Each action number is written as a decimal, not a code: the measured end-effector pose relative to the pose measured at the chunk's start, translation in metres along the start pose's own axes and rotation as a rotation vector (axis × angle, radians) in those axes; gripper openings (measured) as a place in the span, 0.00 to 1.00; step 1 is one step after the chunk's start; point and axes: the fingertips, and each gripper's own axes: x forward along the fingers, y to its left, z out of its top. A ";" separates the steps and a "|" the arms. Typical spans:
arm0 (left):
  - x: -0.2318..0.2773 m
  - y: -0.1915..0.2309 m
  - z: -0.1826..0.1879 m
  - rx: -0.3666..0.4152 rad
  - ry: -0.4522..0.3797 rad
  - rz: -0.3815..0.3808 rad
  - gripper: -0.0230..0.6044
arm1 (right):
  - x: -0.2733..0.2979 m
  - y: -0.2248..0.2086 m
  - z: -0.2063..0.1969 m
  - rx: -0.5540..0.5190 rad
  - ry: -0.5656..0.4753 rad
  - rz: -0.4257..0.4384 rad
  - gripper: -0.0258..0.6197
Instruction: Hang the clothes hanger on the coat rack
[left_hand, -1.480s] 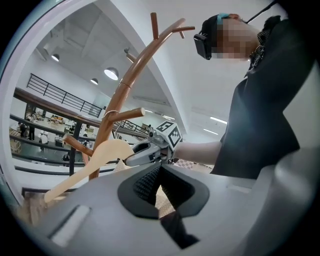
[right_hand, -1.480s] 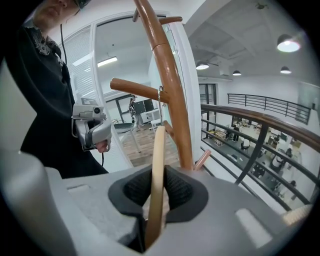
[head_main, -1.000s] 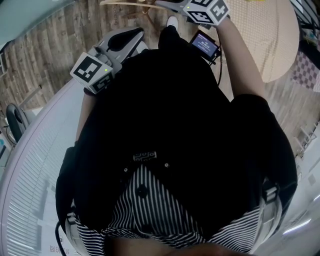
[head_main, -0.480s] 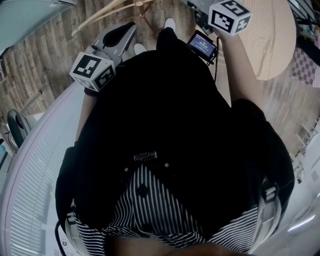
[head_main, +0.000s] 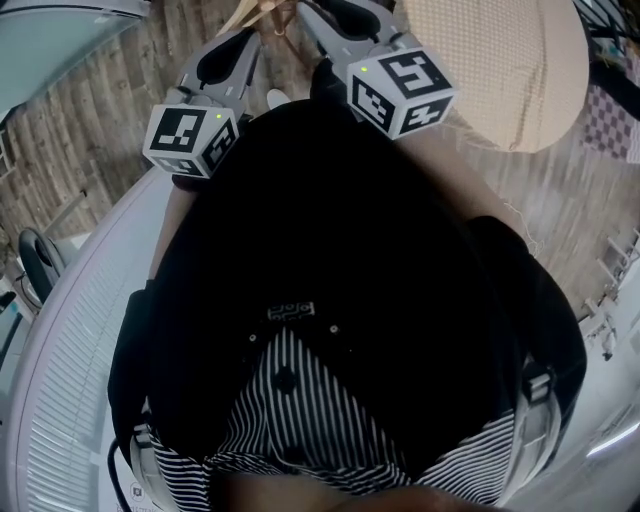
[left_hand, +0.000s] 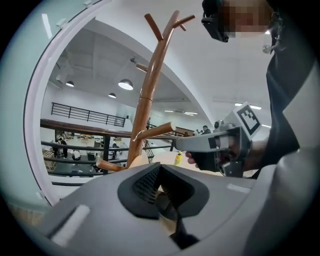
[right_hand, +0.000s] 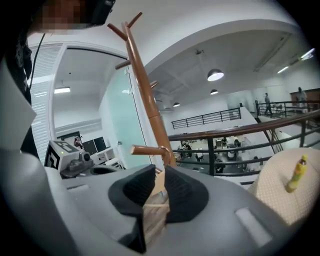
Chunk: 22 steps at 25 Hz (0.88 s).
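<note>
Nearest, both claws pinching the hanger (right_hand: 155, 212) wood: left gripper (left_hand: 159, 176) clamped, right gripper (right_hand: 159, 182) just been closing onto it. Held crosswise between them, hook (right_hand: 163, 148) forward at a rack (right_hand: 145, 85) peg. Beyond — railing (right_hand: 240, 131), table (right_hand: 277, 187).

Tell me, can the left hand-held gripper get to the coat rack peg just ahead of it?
Probably yes: the peg juts out just beyond the left hand-held gripper with nothing between them, though its jaws look closed on the clothes hanger.
</note>
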 end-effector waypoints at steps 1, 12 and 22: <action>0.000 0.000 0.000 0.009 0.000 0.014 0.04 | 0.001 0.006 -0.007 0.001 0.015 0.006 0.11; -0.010 -0.001 -0.004 -0.013 -0.006 0.059 0.04 | 0.009 0.047 -0.026 -0.011 0.066 0.141 0.04; -0.016 -0.008 -0.006 -0.005 -0.005 0.062 0.04 | 0.006 0.057 -0.028 -0.018 0.068 0.177 0.04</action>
